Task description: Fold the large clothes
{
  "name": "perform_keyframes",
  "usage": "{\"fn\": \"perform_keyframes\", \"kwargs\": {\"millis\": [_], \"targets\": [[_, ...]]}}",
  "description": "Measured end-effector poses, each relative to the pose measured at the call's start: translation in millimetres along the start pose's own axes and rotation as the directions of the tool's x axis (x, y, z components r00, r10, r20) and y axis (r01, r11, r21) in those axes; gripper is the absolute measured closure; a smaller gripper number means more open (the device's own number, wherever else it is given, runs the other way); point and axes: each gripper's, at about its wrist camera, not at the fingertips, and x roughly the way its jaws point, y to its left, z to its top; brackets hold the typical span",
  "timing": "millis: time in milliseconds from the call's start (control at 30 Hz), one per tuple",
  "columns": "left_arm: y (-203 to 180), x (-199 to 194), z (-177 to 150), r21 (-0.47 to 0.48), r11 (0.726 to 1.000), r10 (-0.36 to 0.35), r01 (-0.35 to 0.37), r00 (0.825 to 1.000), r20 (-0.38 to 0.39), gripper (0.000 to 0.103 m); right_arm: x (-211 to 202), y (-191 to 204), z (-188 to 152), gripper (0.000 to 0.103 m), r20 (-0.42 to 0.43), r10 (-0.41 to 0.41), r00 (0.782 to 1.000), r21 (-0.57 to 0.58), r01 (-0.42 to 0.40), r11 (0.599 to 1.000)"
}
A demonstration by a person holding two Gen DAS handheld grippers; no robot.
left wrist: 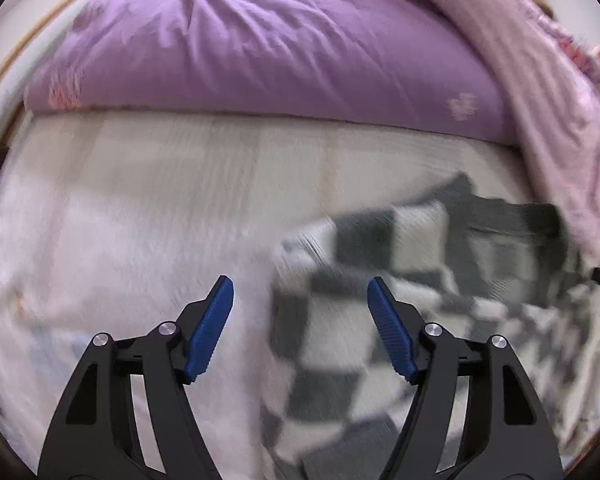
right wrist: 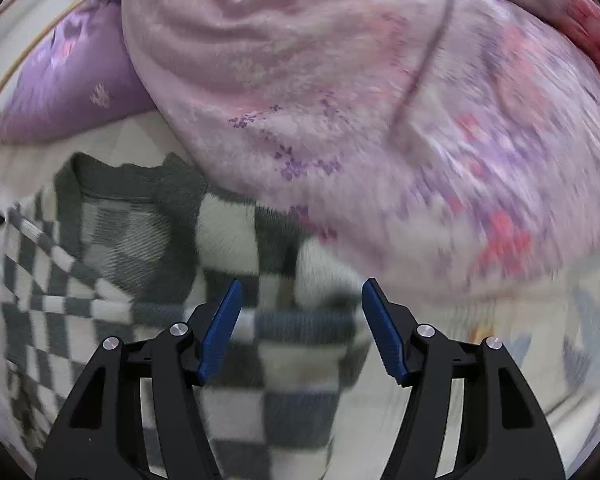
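Blue ribbed pads on black two-finger left gripper, jaws spread wide, nothing between them. Below and between the fingers: grey-and-white checkered knit sweater, lying crumpled on pale cream bed sheet, spreading from 6 o'clock out to 3 o'clock in left wrist view. Left pad over bare sheet, right pad over the sweater; contact not discernible, heavy motion blur. Dark ribbed edge of sweater at 2 o'clock, near pink blanket. Sliver of black hardware at 3 o'clock frame edge, too small to identify.

Black two-finger right gripper with same blue pads, jaws likewise wide apart, empty. Checkered sweater filling 6 to 9 o'clock of right wrist view, a folded band of it running across between the fingers; dark grey ribbed hem at 10 o'clock. Touching or just above: cannot tell.

Farther out: pale pink floral fleece blanket heaped from 12 to 3 o'clock, overlapping the sweater's far edge. Purple floral quilted duvet bunched along 12 o'clock in left view, beside the pink blanket. Thin wooden rim curving at 10 o'clock.
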Motion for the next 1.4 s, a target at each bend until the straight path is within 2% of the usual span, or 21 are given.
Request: {"fn": "perform_keyframes", "kwargs": {"millis": [100, 133, 200, 267, 367, 433, 500, 533, 567, 633, 700, 800, 900, 1167, 1400], "targets": [[-8.5, 19.5, 17.3, 0.093, 0.994, 0.059, -0.057, 0.998, -0.019, 0.032, 20.3, -7.7, 7.0, 0.043, -0.039, -0.026, 0.999, -0.016, 0.025, 1.0], [-9.0, 23.0, 20.2, 0.103, 0.993, 0.059, -0.057, 0.998, -0.025, 0.032, 26.9, -13.4, 8.1, 0.043, -0.052, -0.015, 0.999, -0.007, 0.014, 1.0], [-12.0, 37.9, 28.9, 0.117, 0.992, 0.048, -0.039, 0.996, -0.073, 0.032, 37.3, -20.4, 8.3, 0.043, -0.084, 0.056, 0.995, 0.013, -0.056, 0.998], [-19.8, 47.4, 33.4, 0.161, 0.985, 0.079, -0.065, 0.994, -0.079, 0.032, 45.1, -23.1, 9.4, 0.041, -0.107, 0.083, 0.991, 0.002, -0.084, 0.996], [-27.0, 61.7, 36.1, 0.226, 0.97, 0.12, -0.09, 0.986, -0.119, 0.033, 52.6, -27.2, 11.4, 0.044, -0.119, 0.095, 0.988, -0.009, -0.097, 0.995], [-26.2, 67.3, 35.9, 0.219, 0.972, 0.118, -0.086, 0.984, -0.133, 0.034, 56.7, -26.3, 12.3, 0.054, -0.123, 0.082, 0.989, -0.021, -0.086, 0.996], [-23.4, 70.1, 35.9, 0.188, 0.981, 0.084, -0.057, 0.986, -0.142, 0.048, 59.9, -31.7, 12.5, 0.057, -0.125, 0.087, 0.988, -0.021, -0.09, 0.996], [-22.6, 70.9, 34.7, 0.174, 0.983, 0.077, -0.051, 0.986, -0.147, 0.049, 60.2, -34.1, 12.2, 0.059, -0.128, 0.097, 0.987, -0.012, -0.099, 0.995], [-22.7, 70.9, 34.2, 0.172, 0.983, 0.083, -0.058, 0.987, -0.14, 0.052, 60.1, -36.4, 11.8, 0.062, -0.132, 0.098, 0.986, -0.009, -0.1, 0.995], [-25.6, 70.7, 30.9, 0.195, 0.978, 0.105, -0.079, 0.986, -0.128, 0.063, 55.9, -36.1, 9.8, 0.073, -0.121, 0.086, 0.989, -0.025, -0.089, 0.996], [-31.1, 69.5, 29.3, 0.223, 0.97, 0.124, -0.096, 0.986, -0.113, 0.079, 49.5, -35.7, 7.4, 0.08, -0.102, 0.075, 0.992, -0.047, -0.08, 0.996], [-39.7, 56.7, 21.4, 0.244, 0.961, 0.147, -0.128, 0.987, -0.06, 0.083, 34.9, -32.6, -1.0, 0.083, -0.049, 0.045, 0.998, -0.065, -0.048, 0.997], [-39.8, 34.1, 17.2, 0.233, 0.964, 0.135, -0.13, 0.991, -0.009, 0.084, 17.9, -30.9, -7.9, 0.084, 0.003, 0.04, 0.999, -0.069, -0.039, 0.997], [-32.3, -36.3, 0.3, 0.22, 0.971, 0.071, -0.09, 0.993, 0.095, 0.085, -38.6, -43.5, -36.0, 0.086, 0.092, 0.077, 0.993, -0.041, -0.074, 0.996], [-17.8, -95.9, -36.1, 0.181, 0.982, 0.021, -0.046, 0.99, 0.137, 0.086, -100.7, -47.8, -75.9, 0.086, 0.124, 0.118, 0.985, -0.042, -0.113, 0.993]]}}
